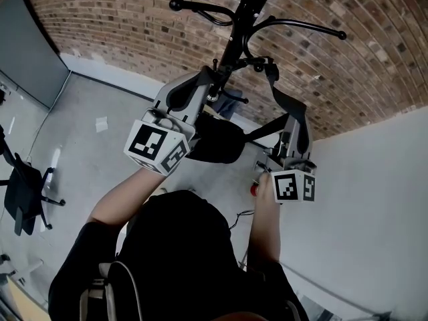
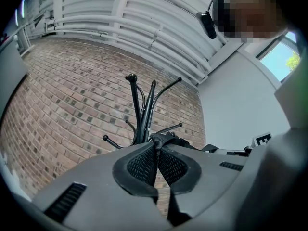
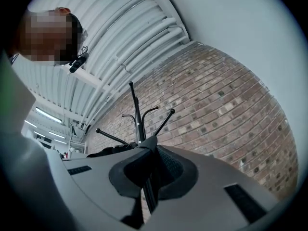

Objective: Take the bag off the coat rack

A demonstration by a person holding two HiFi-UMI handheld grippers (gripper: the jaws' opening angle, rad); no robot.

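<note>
**A:** What's lost to you on the head view?

**B:** The coat rack (image 1: 242,19) runs off the edge at twelve o'clock, and its foot is hidden behind the bag (image 1: 217,144). At nine o'clock a chair (image 1: 23,186) is partly cut by the frame. At the bag's five o'clock sits a red speck (image 1: 254,190), possibly a button; it's too small for me to tell.

**A:** And the gripper views?

**B:** The strap (image 2: 166,139) disappears between the pads of my left gripper (image 2: 156,153), and likewise in my right gripper (image 3: 153,154). Each body blocks everything at six o'clock.
</note>
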